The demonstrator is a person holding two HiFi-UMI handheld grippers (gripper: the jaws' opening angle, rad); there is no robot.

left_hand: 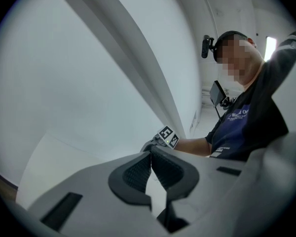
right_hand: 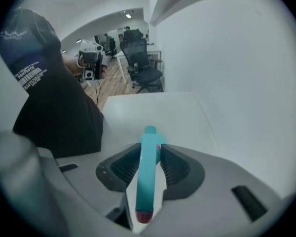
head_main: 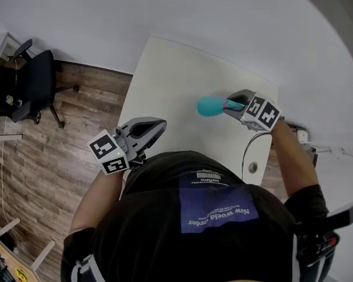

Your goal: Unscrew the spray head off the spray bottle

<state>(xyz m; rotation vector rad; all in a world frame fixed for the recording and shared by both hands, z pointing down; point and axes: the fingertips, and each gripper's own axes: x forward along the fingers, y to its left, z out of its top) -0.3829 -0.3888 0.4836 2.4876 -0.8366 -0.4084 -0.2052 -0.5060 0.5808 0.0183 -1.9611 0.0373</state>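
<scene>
A teal spray bottle (head_main: 210, 106) is held on its side above the white table (head_main: 176, 81), its rounded body pointing left. My right gripper (head_main: 234, 106) is shut on the bottle's head end. In the right gripper view the teal spray head (right_hand: 147, 172) runs between the two pads, with its pink nozzle tip (right_hand: 143, 216) toward the camera. My left gripper (head_main: 160, 124) hovers at the table's near left edge, close to the person's chest, apart from the bottle. Its jaws are shut with nothing between them (left_hand: 151, 154). The right gripper's marker cube (left_hand: 168, 136) shows beyond them.
A black office chair (head_main: 29, 87) stands on the wood floor (head_main: 59, 151) left of the table. A cable hole (head_main: 252, 167) with a black cable lies near the table's right front corner. A white wall runs behind the table.
</scene>
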